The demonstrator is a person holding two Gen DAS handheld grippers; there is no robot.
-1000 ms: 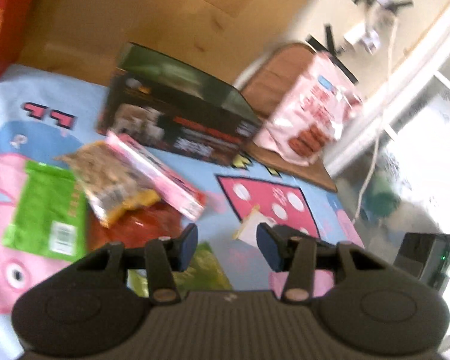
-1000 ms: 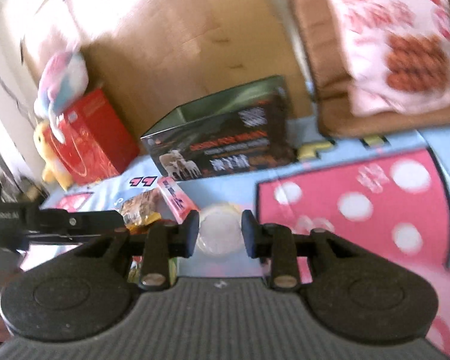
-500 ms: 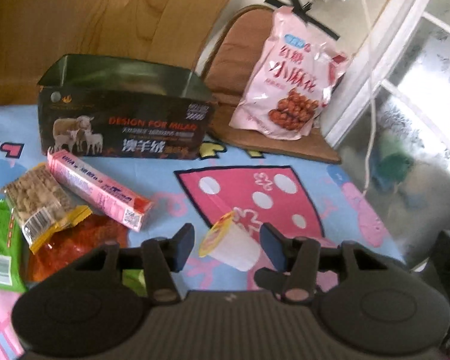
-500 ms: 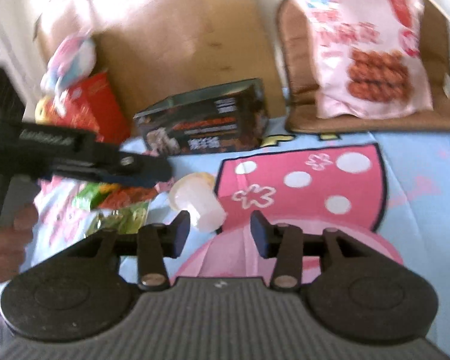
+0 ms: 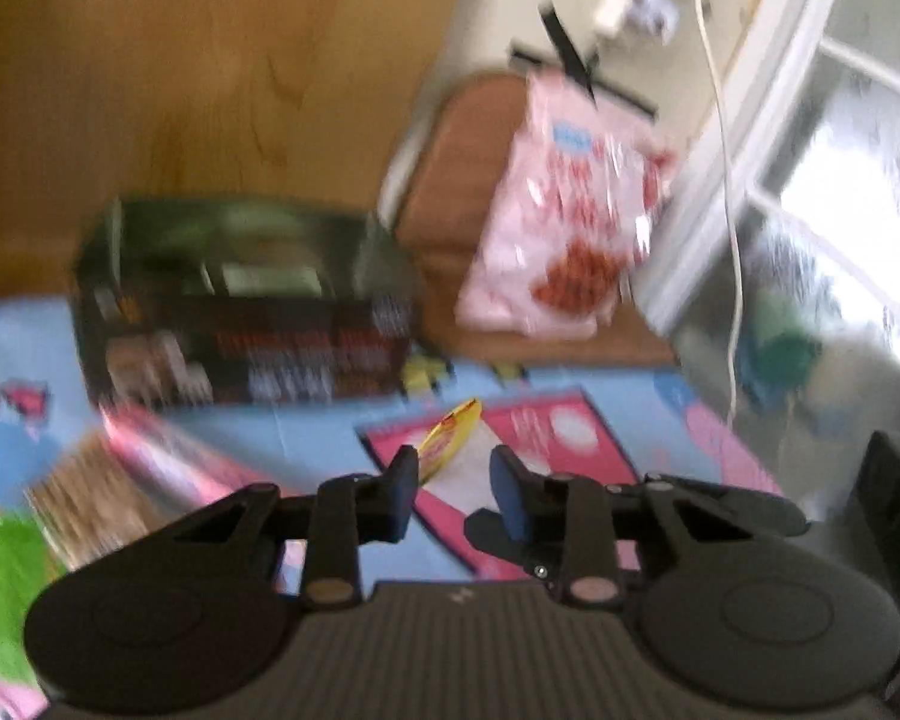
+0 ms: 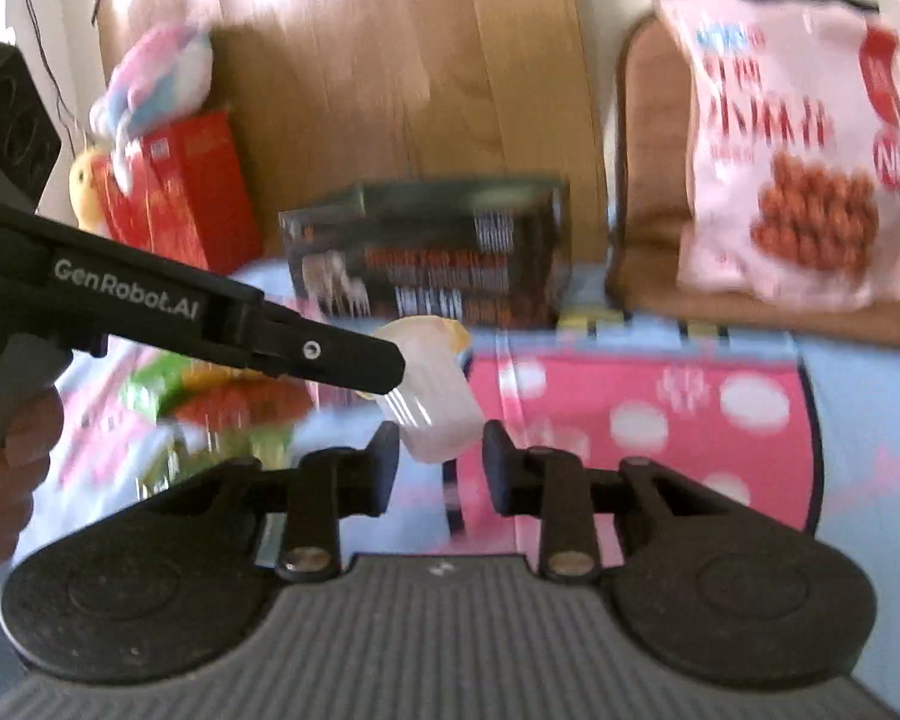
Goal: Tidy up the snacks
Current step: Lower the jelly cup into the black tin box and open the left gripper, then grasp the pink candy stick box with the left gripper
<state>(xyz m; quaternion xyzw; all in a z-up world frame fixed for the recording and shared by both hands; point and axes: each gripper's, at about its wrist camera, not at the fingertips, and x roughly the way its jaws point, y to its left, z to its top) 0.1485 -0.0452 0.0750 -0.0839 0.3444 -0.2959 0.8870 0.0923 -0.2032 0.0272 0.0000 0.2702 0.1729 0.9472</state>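
Observation:
A clear jelly cup with a yellow lid [image 5: 459,456] [image 6: 429,396] lies on its side on the pink dotted patch of the mat. My left gripper [image 5: 453,492] is open, its fingers on either side of the cup; it also shows in the right wrist view [image 6: 354,360], reaching to the cup. My right gripper [image 6: 439,468] is open and empty just in front of the cup. An open dark box [image 5: 246,312] [image 6: 432,258] stands behind. A pink stick box [image 5: 168,456], a nut packet [image 5: 84,498] and a green packet [image 5: 0,588] lie at the left.
A large pink snack bag [image 5: 564,240] [image 6: 792,180] leans on a brown cushion [image 5: 450,192]. A red box [image 6: 180,192] with a plush toy [image 6: 144,84] stands at the far left. A wooden board [image 6: 390,60] backs the mat. A window is at the right.
My left gripper has moved forward so the jelly cup now lies between its fingers. My right gripper has come closer to the cup. Both views are blurred by motion.

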